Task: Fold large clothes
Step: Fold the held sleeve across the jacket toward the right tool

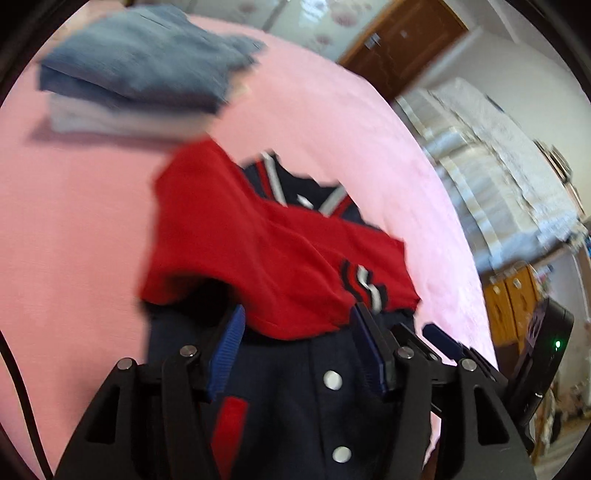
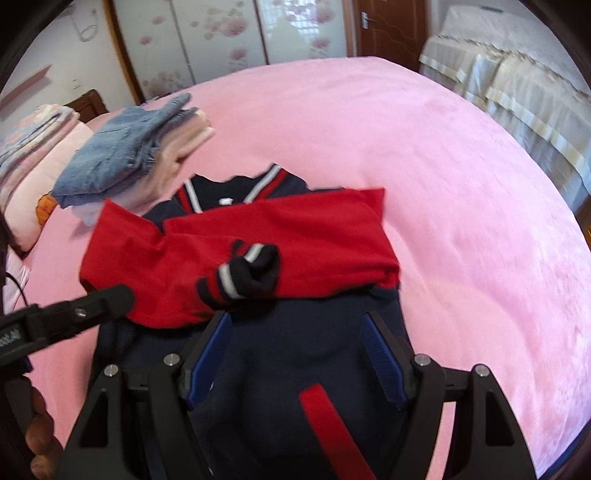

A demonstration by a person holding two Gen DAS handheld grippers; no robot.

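A navy varsity jacket [image 2: 266, 391] with red sleeves [image 2: 295, 236] lies on the pink bed [image 2: 443, 184], collar at the far end. Both sleeves are folded across its chest, and a striped cuff [image 2: 240, 273] rests on top. My right gripper [image 2: 295, 321] hovers open over the navy lower body, nothing between its blue pads [image 2: 207, 362]. My left gripper [image 1: 298, 314] also stands open; the red sleeve's [image 1: 258, 251] lower edge lies just at its fingertips, and the pads do not press on it. The snap-button front [image 1: 332, 380] shows between its fingers.
A stack of folded clothes with denim on top [image 2: 118, 155] sits to the far left of the jacket. Folded quilts [image 2: 33, 129] lie at the bed's left end. A second bed with a cream cover [image 2: 517, 85] stands to the right, and a wardrobe and a wooden door [image 2: 388, 29] behind.
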